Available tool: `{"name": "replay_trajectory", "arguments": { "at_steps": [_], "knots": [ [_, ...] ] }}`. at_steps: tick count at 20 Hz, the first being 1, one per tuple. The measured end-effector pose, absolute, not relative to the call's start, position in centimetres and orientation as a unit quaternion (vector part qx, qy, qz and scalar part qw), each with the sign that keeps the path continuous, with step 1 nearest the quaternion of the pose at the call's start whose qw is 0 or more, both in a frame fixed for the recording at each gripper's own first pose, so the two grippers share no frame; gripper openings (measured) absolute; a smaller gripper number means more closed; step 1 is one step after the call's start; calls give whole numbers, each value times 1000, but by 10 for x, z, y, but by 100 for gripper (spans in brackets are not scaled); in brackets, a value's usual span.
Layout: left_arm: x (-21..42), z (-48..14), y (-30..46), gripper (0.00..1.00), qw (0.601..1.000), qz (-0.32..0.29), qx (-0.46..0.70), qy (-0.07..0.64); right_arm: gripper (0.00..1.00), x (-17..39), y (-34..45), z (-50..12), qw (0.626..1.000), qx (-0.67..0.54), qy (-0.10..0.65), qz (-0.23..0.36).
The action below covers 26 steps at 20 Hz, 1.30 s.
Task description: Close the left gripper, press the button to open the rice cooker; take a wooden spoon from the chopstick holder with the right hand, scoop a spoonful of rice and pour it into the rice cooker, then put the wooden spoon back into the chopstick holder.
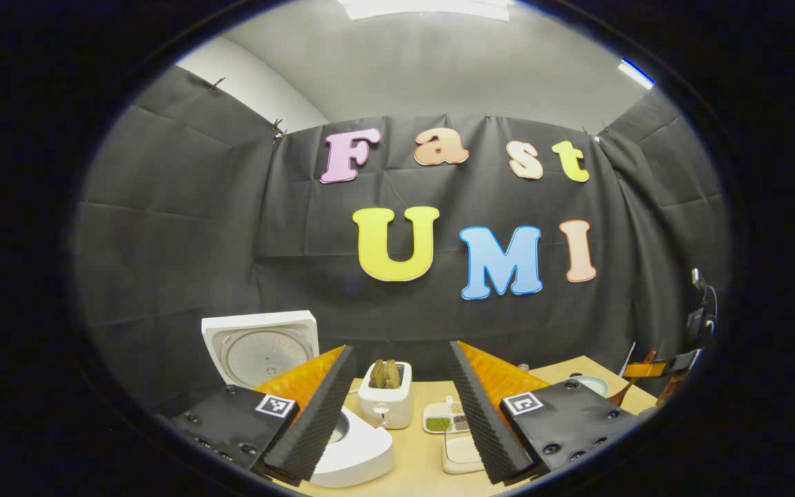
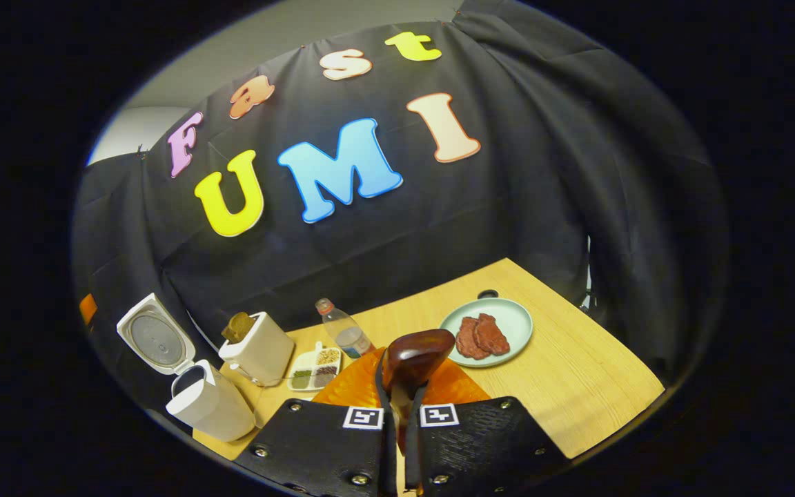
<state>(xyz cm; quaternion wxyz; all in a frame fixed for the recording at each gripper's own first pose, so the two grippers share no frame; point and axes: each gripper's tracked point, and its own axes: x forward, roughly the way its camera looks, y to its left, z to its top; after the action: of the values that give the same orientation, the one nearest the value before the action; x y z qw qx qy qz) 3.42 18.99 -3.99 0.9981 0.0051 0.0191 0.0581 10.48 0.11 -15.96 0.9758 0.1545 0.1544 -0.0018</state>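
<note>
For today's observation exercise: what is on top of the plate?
Two reddish-brown slabs, probably meat, lie side by side on the plate. The spoon in the right claw hides a small part of the plate's near-left rim.

The booth is lit evenly from ceiling panels (image 1: 425, 8) seen overhead in the left gripper view. Strong fisheye bending is seen toward the edges of both views. The table (image 2: 577, 373) is brightly lit, with only soft shadows cast. Focus is held throughout.
</note>
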Motion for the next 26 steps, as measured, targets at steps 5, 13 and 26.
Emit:
{"name": "replay_trajectory", "arguments": {
  "at_steps": [5,13,26],
  "knots": [
    [26,-44,204,94,999,45,7,17,5,126,72,-137,980,134,137,60],
    [9,-53,231,94,999,28,8,18,5,164,151,-198,977,74,180,87],
    [1,-93,294,93,997,46,-11,54,5,181,214,-308,964,5,246,97]
  ]
}}
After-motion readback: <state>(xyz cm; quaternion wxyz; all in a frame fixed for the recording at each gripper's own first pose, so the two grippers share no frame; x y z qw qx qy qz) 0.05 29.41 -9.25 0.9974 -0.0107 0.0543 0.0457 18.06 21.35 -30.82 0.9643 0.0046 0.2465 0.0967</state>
